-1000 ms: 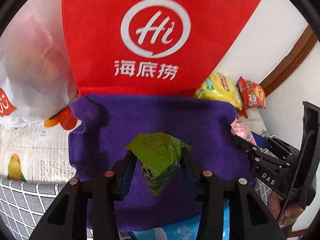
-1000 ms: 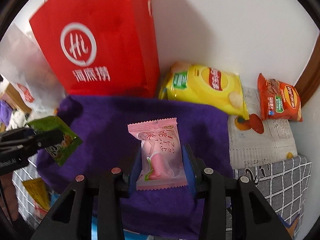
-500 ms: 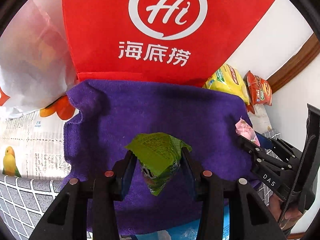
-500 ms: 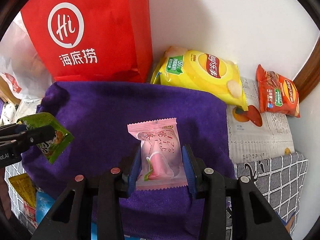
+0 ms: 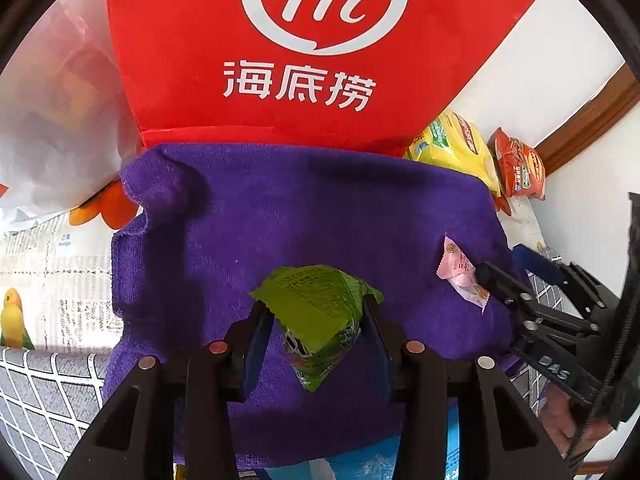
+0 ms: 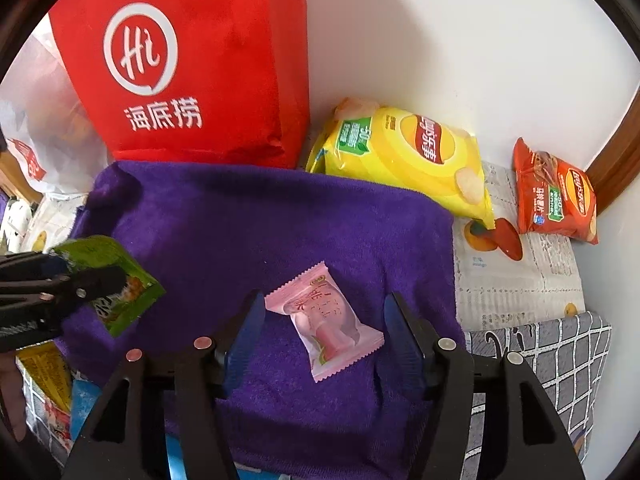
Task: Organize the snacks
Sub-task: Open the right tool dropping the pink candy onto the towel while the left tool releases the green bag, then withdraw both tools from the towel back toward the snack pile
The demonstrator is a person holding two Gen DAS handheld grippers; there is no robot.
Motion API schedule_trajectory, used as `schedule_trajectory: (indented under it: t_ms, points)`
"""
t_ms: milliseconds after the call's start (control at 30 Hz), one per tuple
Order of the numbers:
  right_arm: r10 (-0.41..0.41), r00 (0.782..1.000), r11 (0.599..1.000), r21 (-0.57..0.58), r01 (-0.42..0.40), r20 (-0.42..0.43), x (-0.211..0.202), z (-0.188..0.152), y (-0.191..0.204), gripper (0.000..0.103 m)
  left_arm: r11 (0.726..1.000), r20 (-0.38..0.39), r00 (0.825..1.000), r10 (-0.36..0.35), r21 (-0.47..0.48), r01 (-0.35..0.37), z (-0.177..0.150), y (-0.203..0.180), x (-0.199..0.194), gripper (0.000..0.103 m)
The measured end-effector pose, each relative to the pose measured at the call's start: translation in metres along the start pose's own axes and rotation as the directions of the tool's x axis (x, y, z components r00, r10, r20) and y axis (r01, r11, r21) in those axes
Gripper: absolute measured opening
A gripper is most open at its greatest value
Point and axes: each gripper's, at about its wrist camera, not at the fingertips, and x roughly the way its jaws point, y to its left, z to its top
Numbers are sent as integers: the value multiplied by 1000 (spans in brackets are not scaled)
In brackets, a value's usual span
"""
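A: Two small crinkly foil snack packets sit over a fuzzy purple terry towel [image 6: 256, 216]. What shape are they?

B: The green foil packet [image 5: 316, 312] is a puffed pillow with serrated ends, standing tilted. The left gripper [image 5: 316, 336] has it pinched between both blue pads, its jaws part closed, above the towel's 6 o'clock area.

A: And the pink one?

B: The pink glossy wrapped candy [image 6: 326, 322] lies flat on the towel, slanted, zigzag seams at both ends. The right gripper [image 6: 324, 332] has just been opening its jaws; the candy lies between them with a gap on each side, no pad pressing it.

A: Behind the towel?

B: At 12 o'clock a red non-woven fabric bag [image 6: 188, 68] with a white round logo stands upright. At 2 o'clock in the right wrist view a shiny yellow chip bag [image 6: 404, 156] leans by the white wall, and a smaller orange chip bag [image 6: 556, 196] lies on newsprint-patterned table covering [image 6: 516, 276].
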Motion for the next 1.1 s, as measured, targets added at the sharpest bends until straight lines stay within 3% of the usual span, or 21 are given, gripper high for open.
schedule_trajectory:
  t_ms: [133,200,267,433,600,700,800,900,1100]
  points:
    - [16,999,1000,17,-17,50,-17,3,-1,71,1000,4,1000,0,1,0,1,-1,-2,45]
    - [33,997,999,30,-35,65,-25,5,-2,71,1000,5,1000,1,-1,-1,2,-1,-3,49]
    - [57,996,997,48,-61,72,-31,6,-4,72,1000,10,1000,2,-2,-2,3,-2,-7,63]
    - [51,995,996,68,-57,84,-37,6,-2,72,1000,52,998,19,3,-19,5,-4,-20,71]
    - [0,997,998,67,-5,77,-40,7,1,72,999,92,995,32,-1,-32,5,-6,-39,71]
    - [43,996,994,93,-50,83,-46,8,-3,72,999,142,989,44,-1,-44,3,-9,-53,71]
    - [112,981,981,141,-134,156,-55,5,-9,72,999,179,983,37,5,-39,1,-13,-67,71]
    - [121,973,971,178,-156,196,-63,-3,-12,72,999,214,977,24,15,-28,-4,-17,-83,71]
    - [110,977,990,72,-125,184,-87,-29,3,72,998,270,963,21,46,-35,-14,-33,-109,71]
